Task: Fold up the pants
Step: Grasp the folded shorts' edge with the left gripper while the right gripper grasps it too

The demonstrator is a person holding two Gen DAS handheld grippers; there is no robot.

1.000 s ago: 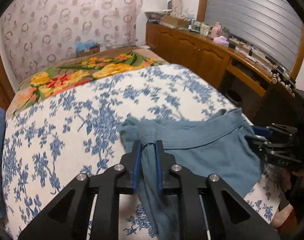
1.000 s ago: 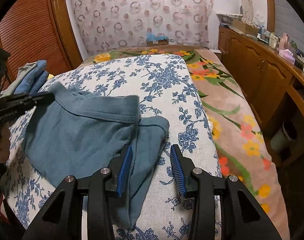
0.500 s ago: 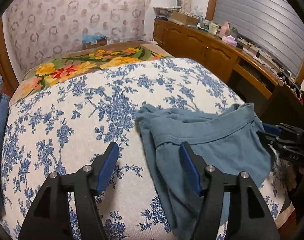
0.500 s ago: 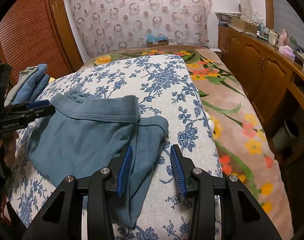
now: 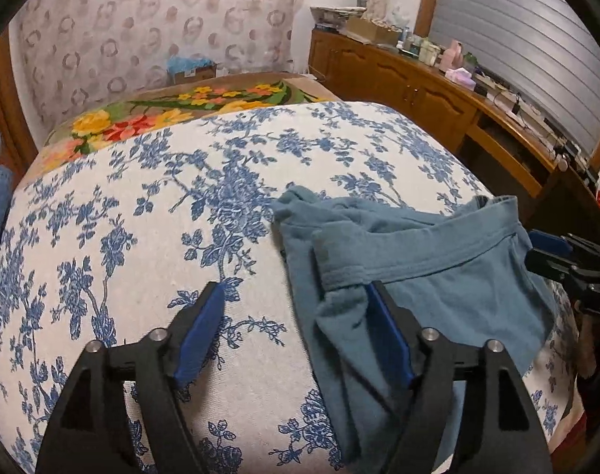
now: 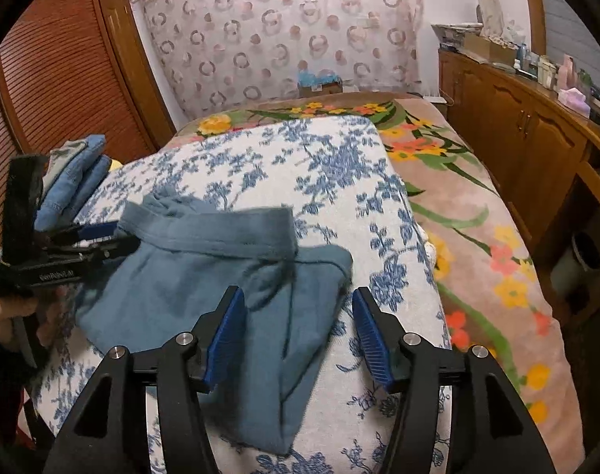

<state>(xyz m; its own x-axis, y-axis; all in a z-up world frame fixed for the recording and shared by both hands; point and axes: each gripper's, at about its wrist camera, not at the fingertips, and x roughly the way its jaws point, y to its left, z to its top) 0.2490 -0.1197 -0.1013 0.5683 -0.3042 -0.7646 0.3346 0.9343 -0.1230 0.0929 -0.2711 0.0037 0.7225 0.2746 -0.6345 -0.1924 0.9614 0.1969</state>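
Note:
Teal-blue pants (image 5: 426, 272) (image 6: 189, 272) lie partly folded on a white bedspread with blue flowers (image 5: 162, 205) (image 6: 331, 166). My left gripper (image 5: 292, 304) hovers over their left edge, its jaws opening. Cloth lies between the pads, but neither pad presses on it. My right gripper (image 6: 298, 304) stands over the pants' right corner, its jaws also opening, with cloth below and between the pads and no grip on it. Each gripper shows in the other's view: the right gripper (image 5: 568, 260) at the pants' right end, the left gripper (image 6: 75, 249) at their left end, held by a hand (image 6: 8, 316).
A floral blanket (image 6: 477, 237) covers the bed beyond and right of the bedspread. Folded denim clothes (image 6: 71, 173) are stacked at the bed's left edge. A wooden cabinet (image 5: 410, 91) with clutter on top runs along the right wall. A patterned curtain (image 6: 284, 31) hangs behind the bed.
My left gripper let go of the bunched pants edge and spread wide; the cloth dropped flat onto the bed. My right gripper widened over the right corner in the last half second.

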